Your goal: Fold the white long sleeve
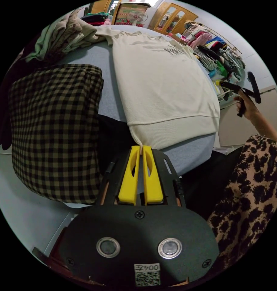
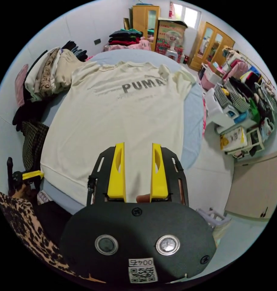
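The left gripper (image 1: pixel 141 148) has its yellow jaws pinched together on the ribbed hem corner of the shirt (image 1: pixel 162 91). The right gripper (image 2: pixel 137 148) hangs above the cloth, jaws apart, holding nothing. The cream knit shirt lies flat, front up, on the pale blue bed (image 2: pixel 192 121), dark block lettering across its chest. Beside it sit a checked cushion (image 1: pixel 53 130) and stacked folded clothes (image 2: pixel 47 75).

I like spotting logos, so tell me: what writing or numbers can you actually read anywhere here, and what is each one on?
"PUMA": dark capitals across the chest of the white long sleeve spread on the table.
Fainter lines of print above and below that word: too blurred to read.
Boxes by the clothes rack: print too small to read.
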